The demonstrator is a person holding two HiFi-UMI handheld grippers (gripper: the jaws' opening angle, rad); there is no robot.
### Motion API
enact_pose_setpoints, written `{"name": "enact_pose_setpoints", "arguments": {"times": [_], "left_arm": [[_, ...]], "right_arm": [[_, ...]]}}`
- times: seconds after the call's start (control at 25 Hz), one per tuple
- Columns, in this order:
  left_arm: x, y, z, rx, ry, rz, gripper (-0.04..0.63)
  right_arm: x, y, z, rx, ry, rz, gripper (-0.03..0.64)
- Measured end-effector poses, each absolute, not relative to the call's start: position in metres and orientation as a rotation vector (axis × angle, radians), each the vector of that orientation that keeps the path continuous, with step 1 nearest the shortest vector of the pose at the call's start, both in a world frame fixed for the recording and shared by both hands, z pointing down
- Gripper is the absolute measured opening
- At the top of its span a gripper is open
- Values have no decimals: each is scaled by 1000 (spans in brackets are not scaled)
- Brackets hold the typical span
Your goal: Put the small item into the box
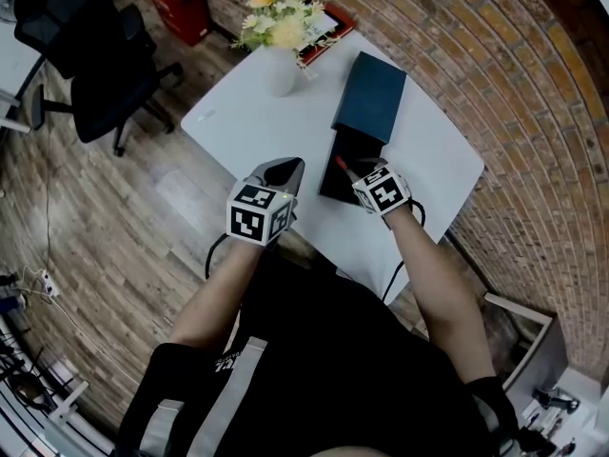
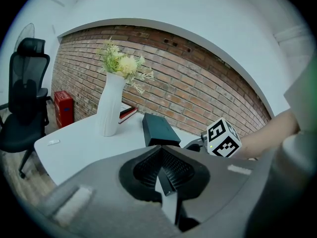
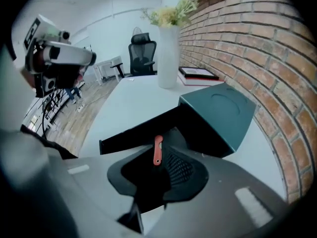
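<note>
The white table (image 1: 285, 131) carries a dark open box (image 1: 341, 181) with its teal lid (image 1: 371, 95) lying just behind it, and a white vase (image 1: 279, 69) of flowers. The left gripper (image 2: 161, 150) has its jaws together with nothing between them. The right gripper (image 3: 162, 156) pinches a small red item (image 3: 157, 149) over the open box.

Left tool (image 2: 161, 149) with jaws closed together, nothing between them, above the white bench (image 2: 74, 150). Beyond stand a white vase (image 2: 110, 108) of flowers and a dark box (image 2: 158, 129), with the right tool's marker cube (image 2: 223, 138) beside the box.
</note>
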State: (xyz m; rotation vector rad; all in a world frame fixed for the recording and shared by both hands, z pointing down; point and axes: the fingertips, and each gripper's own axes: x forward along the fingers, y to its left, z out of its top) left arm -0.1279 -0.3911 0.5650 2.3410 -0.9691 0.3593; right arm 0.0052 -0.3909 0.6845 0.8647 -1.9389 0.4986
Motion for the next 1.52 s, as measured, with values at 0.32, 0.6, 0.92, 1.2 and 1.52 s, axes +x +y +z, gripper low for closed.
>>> {"name": "enact_pose_setpoints", "arguments": {"times": [0.32, 0.6, 0.92, 1.2, 1.52], "left_arm": [[-110, -384, 559, 2375, -1027, 472, 6], [-85, -366, 540, 2397, -1085, 480, 6], [-60, -332, 530, 2372, -1206, 472, 6], [-47, -293, 514, 2339, -1272, 414, 6], [-75, -278, 500, 2358, -1274, 369, 6]], "right_arm": [[39, -378, 655, 1064, -2109, 625, 23], [80, -351, 639, 1121, -2193, 675, 15], [109, -313, 611, 1100, -2375, 716, 9], [127, -279, 603, 1129, -2462, 854, 2], [107, -266, 582, 1148, -2495, 843, 2]]}}
